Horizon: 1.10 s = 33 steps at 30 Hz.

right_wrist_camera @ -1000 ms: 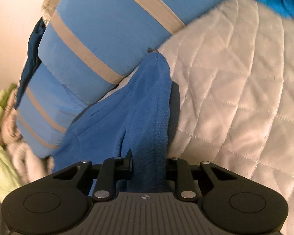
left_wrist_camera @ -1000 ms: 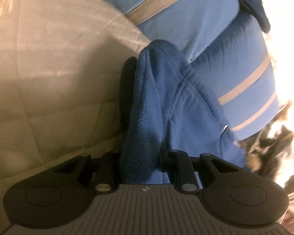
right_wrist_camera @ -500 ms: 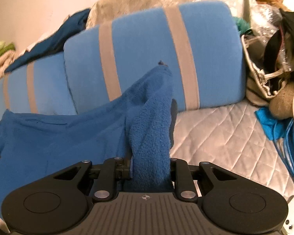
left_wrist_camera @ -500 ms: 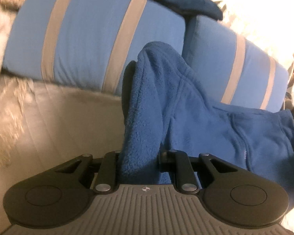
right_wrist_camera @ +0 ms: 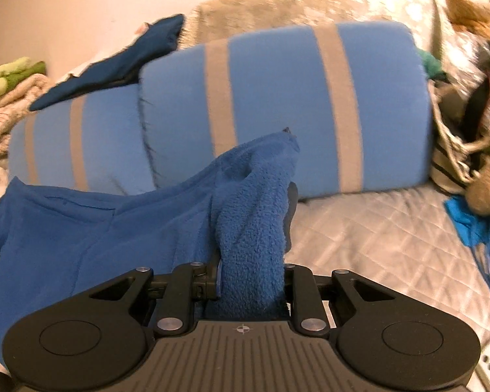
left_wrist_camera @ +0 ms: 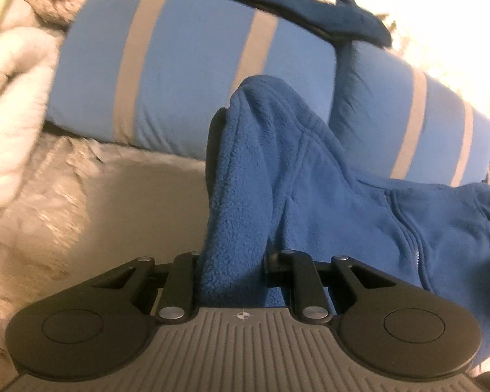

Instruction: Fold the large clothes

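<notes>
Between grippers, plush blue fleece (left_wrist_camera: pixel 310 202)

The fleece garment (left_wrist_camera: pixel 326 202) is royal blue; the pillows (right_wrist_camera: pixel 277 104) are light blue with grey stripes; the quilt (right_wrist_camera: pixel 375 238) is beige, diamond-stitched.

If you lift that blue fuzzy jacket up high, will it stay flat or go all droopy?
Probably droopy: the jacket already sags between the left gripper and right gripper, both shut on bunched corners. It looks soft and thick, so likely light but bulky. The fuzzy pile should grip rather than slip.
</notes>
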{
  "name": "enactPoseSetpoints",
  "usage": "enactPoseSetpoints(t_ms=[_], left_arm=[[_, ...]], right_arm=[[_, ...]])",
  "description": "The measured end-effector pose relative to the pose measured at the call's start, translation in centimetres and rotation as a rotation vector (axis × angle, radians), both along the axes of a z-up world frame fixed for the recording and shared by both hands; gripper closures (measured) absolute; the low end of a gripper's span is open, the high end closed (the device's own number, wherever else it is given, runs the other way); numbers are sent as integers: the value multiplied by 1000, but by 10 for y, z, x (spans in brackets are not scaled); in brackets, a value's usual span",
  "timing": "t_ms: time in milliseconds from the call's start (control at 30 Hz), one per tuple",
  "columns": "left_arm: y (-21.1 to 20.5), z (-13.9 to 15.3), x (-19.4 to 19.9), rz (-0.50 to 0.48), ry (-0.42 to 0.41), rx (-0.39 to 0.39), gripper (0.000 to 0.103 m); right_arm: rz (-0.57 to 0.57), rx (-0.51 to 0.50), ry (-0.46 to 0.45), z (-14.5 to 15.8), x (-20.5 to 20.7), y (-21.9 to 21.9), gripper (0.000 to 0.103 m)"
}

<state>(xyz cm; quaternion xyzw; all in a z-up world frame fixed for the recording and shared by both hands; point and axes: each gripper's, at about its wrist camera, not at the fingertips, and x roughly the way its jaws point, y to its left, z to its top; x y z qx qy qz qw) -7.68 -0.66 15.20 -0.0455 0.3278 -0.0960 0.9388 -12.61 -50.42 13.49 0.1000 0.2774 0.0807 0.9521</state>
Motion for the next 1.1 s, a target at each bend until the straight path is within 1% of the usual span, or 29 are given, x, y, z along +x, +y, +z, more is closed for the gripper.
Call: enactPoseSetpoints(t_ms=[67,133,233,267,300,333,367,400,433,467,500,533,567,600,633,667,767,833,967,1100], left_arm=[[17,18,-1,16,-30,22,82],[34,40,-5,41,-83,64,82],[61,77,-4,70,-174,160,81],[69,87,-1,90,-211,204,76],[75,91,7,108,-246,255,73],[80,91,20,135,-272,310,62],[85,88,37,199,-285,387,48],[88,84,50,264,-311,467,45],[90,79,59,323,-339,539,40],[91,76,65,374,-351,589,38],[94,75,68,421,-353,587,38],[96,75,68,434,-344,555,36],[97,74,66,420,-328,512,32],[96,72,63,395,-313,471,31],[95,69,60,384,-304,445,29],[93,66,54,381,-297,419,29],[84,61,42,352,-263,330,28],[84,59,31,330,-253,283,28],[75,66,15,293,-264,243,28],[64,81,1,262,-280,230,28]], right_arm=[[32,11,-25,11,5,17,79],[71,24,-57,25,13,38,79],[137,21,-131,50,31,80,79],[160,21,-164,57,38,96,78],[184,16,-196,61,47,112,73],[197,11,-214,62,59,126,62],[214,-19,-223,60,74,141,53],[218,-67,-207,56,90,155,29],[184,-118,-202,51,100,166,17],[156,-159,-235,47,101,172,2],[158,-181,-267,43,98,176,0],[176,-195,-283,40,95,178,0],[194,-216,-289,37,90,178,0],[198,-234,-291,34,85,177,0],[200,-242,-292,32,81,174,0],[199,-234,-285,31,77,170,0],[221,-169,-255,35,68,159,0],[234,-179,-251,40,61,157,0],[236,-201,-250,52,44,152,0],[210,-197,-242,66,37,142,0]])
